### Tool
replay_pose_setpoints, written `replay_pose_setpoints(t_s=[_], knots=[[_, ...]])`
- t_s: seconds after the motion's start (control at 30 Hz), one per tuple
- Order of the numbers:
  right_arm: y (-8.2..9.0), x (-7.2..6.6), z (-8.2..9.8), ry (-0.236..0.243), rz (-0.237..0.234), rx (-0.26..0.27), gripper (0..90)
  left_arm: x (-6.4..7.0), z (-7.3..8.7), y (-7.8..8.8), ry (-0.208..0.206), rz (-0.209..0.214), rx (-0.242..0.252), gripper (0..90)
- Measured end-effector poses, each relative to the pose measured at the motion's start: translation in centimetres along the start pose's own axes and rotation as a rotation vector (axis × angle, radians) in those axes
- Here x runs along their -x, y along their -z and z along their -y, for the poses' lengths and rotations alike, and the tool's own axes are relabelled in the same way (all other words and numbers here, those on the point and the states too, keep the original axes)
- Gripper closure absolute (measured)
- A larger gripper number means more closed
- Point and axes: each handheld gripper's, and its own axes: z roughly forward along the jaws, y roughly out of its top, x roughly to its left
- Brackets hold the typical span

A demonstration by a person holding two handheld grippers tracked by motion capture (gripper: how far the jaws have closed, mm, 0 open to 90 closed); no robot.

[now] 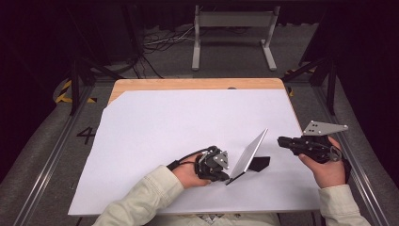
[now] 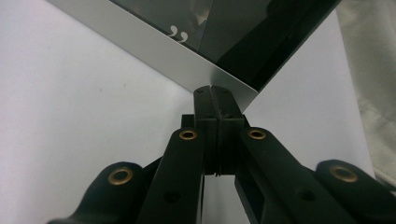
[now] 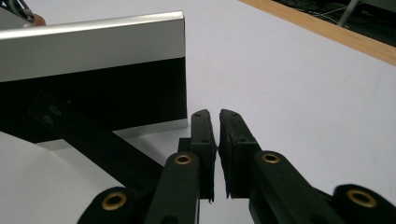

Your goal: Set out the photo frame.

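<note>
White paper covering the wooden table [image 1: 141,141] bears, at lower centre, a thin silver-framed dark panel [image 1: 249,153] already propped on its black stand [image 1: 259,163], nudged by the clenched, empty left gripper [image 1: 225,175], while the right gripper [image 1: 281,141], nearly closed and empty, is kept aside.

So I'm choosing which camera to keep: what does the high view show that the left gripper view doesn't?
The high view alone shows the right tongs off to one side of the frame, the black back stand, the wooden table edge and both sleeves. The left gripper view alone shows the white quotation mark printed on the glass. Both show the silver picture frame, the white sheet and the left tongs, shut at its corner.
</note>
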Motion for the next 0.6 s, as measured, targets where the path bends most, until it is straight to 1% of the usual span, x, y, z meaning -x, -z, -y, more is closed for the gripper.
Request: replay_pose_setpoints(t_s=[0.07,0.13,0.3,0.33,0.37,0.47,0.57,0.6], knots=[[0.1,0.0,0.0,-0.002,0.0,0.001,83.7,0.2,-0.3,-0.2,-0.001,0.004,-0.002,90.0],[0.2,0.0,0.0,-0.007,0.002,0.004,82.6,0.3,-0.5,-0.5,-0.011,0.008,-0.002,90.0],[0.4,0.3,0.1,-0.019,0.017,0.008,81.2,0.8,-1.1,-1.2,-0.02,0.016,0.0,90.0],[0.5,0.3,0.1,-0.022,0.019,0.008,81.2,0.9,-1.3,-1.3,-0.019,0.024,-0.001,90.0],[0.5,0.3,0.2,-0.024,0.02,0.009,81.1,1.0,-1.4,-1.4,-0.016,0.023,0.0,90.0],[0.5,0.3,0.2,-0.024,0.022,0.008,81.0,1.1,-1.7,-1.6,-0.026,0.02,-0.001,90.0],[0.4,0.3,0.2,-0.024,0.023,0.007,80.7,1.3,-2.1,-1.9,-0.03,0.022,0.004,90.0],[0.4,0.3,0.2,-0.025,0.023,0.006,80.6,1.4,-2.2,-2.0,-0.028,0.029,0.004,90.0]])
